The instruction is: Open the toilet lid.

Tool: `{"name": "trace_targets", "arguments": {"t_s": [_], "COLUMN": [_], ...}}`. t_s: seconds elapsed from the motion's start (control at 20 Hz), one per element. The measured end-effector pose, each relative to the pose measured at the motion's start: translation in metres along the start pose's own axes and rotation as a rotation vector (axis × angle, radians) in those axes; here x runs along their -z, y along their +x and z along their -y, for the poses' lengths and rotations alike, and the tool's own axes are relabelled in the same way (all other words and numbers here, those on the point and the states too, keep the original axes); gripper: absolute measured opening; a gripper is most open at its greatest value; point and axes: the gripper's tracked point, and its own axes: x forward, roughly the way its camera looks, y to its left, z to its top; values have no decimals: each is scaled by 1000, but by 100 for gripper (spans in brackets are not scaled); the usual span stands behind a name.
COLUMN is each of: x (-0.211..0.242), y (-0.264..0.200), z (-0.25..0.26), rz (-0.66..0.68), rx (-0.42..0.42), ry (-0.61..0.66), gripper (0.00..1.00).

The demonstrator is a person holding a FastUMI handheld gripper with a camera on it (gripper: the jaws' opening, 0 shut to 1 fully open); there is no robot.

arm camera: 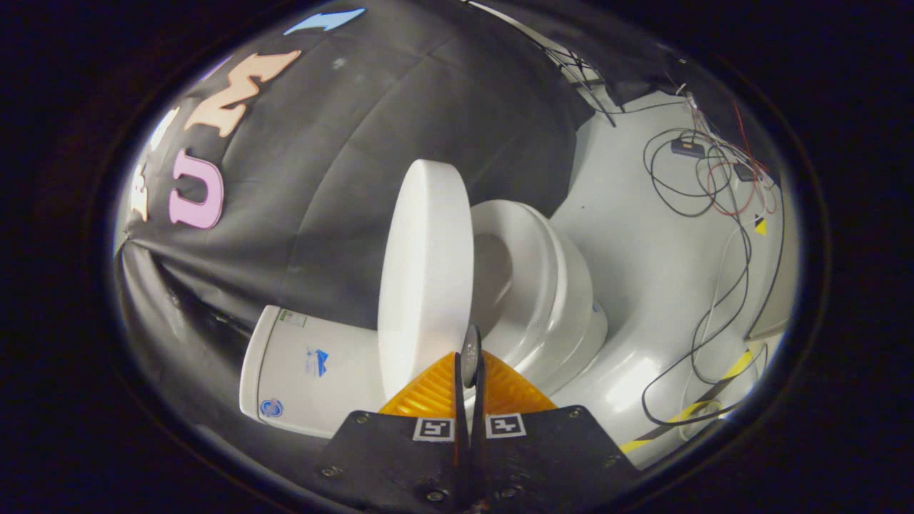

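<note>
Fingers of the claw (469,357) are squeezed almost together, and a small round dark thing is pinched between their tips; what it is cannot be told from here. It looks like it sits at the rim of the toilet lid (426,275), just ahead of the fingers. The lid is already up, standing on its edge, well away from the seat (532,275) beside it. The view is tipped over, so the toilet looks like it is lying on its side, with the tank (307,371) next to the fingers. The claw seems to hold on at the rim because that is the best place to lift from, far from the hinge. The lid looks nearly all the way open, so the job seems almost done. It may need to lean back on the tank so it will not fall shut. Loose wires (707,178) lie on the floor (643,235) beyond the toilet.
</note>
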Motion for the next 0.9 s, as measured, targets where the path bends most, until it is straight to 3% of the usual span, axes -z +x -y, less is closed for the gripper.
{"name": "trace_targets", "arguments": {"t_s": [0.35,0.9], "x": [4,8], "y": [-11,-20], "z": [-57,-95], "rz": [4,49], "rx": [-179,-236], "ry": [-94,-237], "gripper": [2,3]}}
